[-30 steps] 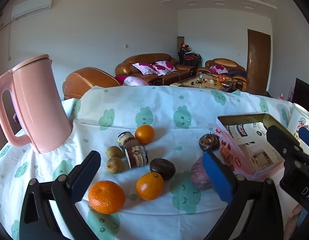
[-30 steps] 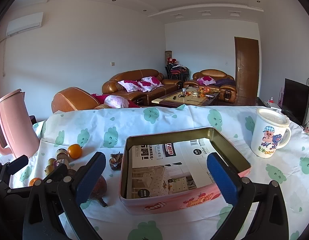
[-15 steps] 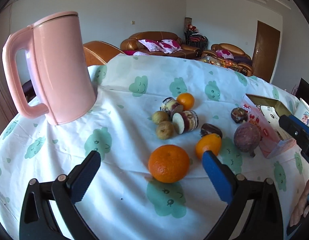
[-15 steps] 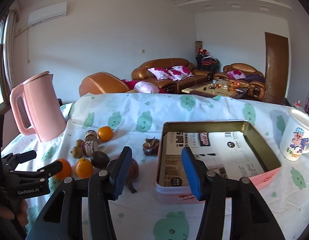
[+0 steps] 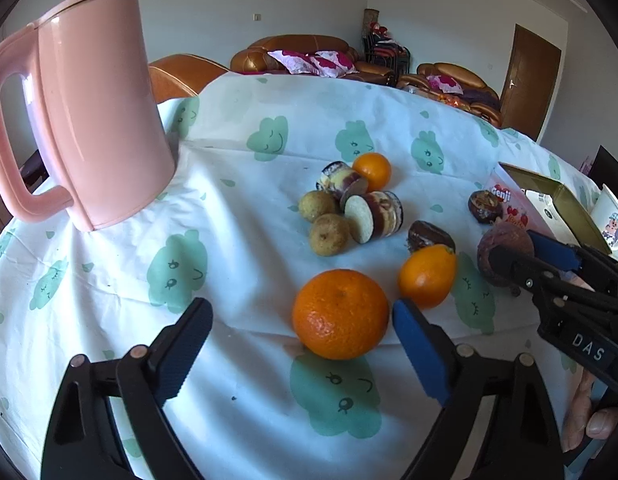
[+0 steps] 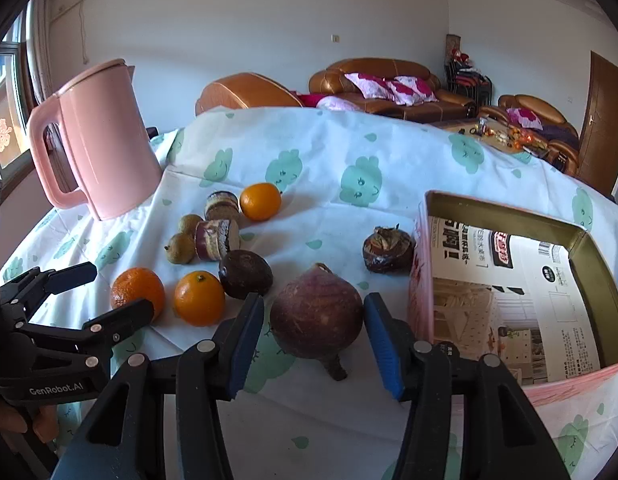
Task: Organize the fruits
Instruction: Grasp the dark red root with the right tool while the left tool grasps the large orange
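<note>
a: right gripper (image 6: 313,330) first. its blue pads sit either side of the purple bulb (image 6: 317,318), half closed. the right pad looks to be touching the skin and the left shows a thin gap, so i'd say it brackets the bulb and isn't clamped yet

b: why the bulb?

a: it's the biggest piece and it lies just beside the pink tin box (image 6: 521,296), which is open with only printed paper inside. my guess is the box is where the fruit goes

b: and the other one?

a: left gripper (image 5: 297,344) is closing, jaws still wide. the big orange (image 5: 341,314) sits towards the right pad (image 5: 419,354), not yet pinched, with the left pad well clear. the smaller orange (image 5: 428,276) is just behind it

b: the rest?

a: loose on the tablecloth (image 5: 237,264): a third orange, two brownish fruits, some cut pieces, two dark ones. the pink kettle (image 5: 93,120) stands well apart

b: poses?

a: both grippers tilt down at the table, side by side, each held from below. fingers (image 5: 589,420) show at the right one's grip, so each gripper can take its own fruit
</note>
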Available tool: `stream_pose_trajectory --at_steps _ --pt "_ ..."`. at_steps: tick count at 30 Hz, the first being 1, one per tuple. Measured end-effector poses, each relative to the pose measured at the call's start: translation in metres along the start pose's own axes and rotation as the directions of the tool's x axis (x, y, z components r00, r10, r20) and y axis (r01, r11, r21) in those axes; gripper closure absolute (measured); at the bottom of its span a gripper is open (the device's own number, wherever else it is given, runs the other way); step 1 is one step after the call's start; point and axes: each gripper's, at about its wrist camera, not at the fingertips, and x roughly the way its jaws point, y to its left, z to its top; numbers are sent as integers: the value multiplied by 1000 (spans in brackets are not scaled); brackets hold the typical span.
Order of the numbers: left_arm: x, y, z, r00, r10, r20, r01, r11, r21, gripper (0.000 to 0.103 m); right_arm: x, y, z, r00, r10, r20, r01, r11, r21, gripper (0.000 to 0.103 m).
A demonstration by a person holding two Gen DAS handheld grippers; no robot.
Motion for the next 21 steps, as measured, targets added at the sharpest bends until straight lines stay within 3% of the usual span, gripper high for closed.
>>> stream_pose_trajectory --at_steps 5,8,10,16,21 --pt "11 -2 1 998 -37 -45 37 999 2 25 12 10 5 997 -74 -31 72 995 -64 48" --pt "12 -7 0 997 -59 -50 60 998 20 38 21 19 6 990 -122 -67 113 984 -136 49" --pt "11 -6 0 996 -82 -44 83 996 20 53 22 20 5 988 -134 -72 122 981 -151 51" --pt "6 -1 0 997 -74 -22 74 997 -8 54 0 3 4 999 -33 -4 33 998 -57 51" --pt "-19 -6 4 991 -43 126 44 999 -4 54 -47 -25 17 988 16 155 -23 999 48 51"
